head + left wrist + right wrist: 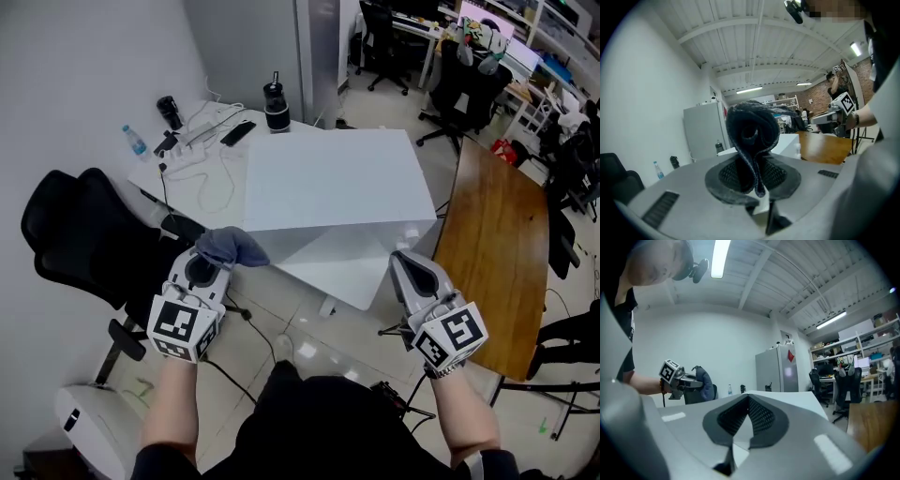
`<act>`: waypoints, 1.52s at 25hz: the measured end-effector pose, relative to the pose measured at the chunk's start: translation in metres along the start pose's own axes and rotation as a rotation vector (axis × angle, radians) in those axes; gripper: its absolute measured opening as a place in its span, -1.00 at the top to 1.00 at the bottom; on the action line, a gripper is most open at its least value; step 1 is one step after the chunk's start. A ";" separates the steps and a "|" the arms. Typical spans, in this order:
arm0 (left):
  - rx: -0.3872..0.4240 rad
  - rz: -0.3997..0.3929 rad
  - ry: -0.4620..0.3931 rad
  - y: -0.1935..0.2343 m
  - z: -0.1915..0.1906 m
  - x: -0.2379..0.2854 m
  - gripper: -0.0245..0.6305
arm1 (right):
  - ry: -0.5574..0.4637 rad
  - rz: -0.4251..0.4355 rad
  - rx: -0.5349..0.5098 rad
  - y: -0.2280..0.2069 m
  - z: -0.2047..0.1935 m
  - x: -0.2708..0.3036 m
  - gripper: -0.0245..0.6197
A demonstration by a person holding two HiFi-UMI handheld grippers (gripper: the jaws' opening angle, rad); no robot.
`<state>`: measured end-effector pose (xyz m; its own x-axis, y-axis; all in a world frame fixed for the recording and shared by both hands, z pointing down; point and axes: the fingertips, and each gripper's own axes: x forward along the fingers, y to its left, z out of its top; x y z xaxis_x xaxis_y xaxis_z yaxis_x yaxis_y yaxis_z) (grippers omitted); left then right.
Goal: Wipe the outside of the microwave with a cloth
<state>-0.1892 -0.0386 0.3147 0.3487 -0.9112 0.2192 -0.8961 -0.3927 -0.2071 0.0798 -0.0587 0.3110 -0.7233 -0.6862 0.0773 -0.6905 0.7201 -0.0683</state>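
Note:
A dark grey-blue cloth [232, 247] is bunched up between the jaws of my left gripper [214, 255], which is shut on it. In the left gripper view the cloth [752, 136] stands up from the pads as a rolled fold. My right gripper [404, 259] is held at the same height to the right, its tips together with nothing between them. Both are raised in front of the near edge of a white table [328, 183]. From the right gripper view I see the left gripper [677, 376] with the cloth [703, 381]. No microwave shows in any view.
A wooden table [492, 244] stands to the right and a black office chair [84, 234] to the left. On the far side lie a water bottle [134, 141], cables [202, 155] and a black jug [276, 108]. A grey cabinet [319, 56] stands behind.

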 end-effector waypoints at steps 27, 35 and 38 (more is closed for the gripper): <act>-0.135 -0.213 -0.089 -0.204 0.032 -0.026 0.70 | -0.039 0.057 -0.034 0.038 -0.005 -0.093 0.92; -0.121 -0.205 -0.093 -0.199 0.034 -0.029 0.70 | -0.047 0.061 -0.047 0.042 0.000 -0.089 0.92; -0.123 -0.192 -0.102 -0.192 0.037 -0.029 0.70 | -0.059 0.067 -0.057 0.044 0.005 -0.083 0.92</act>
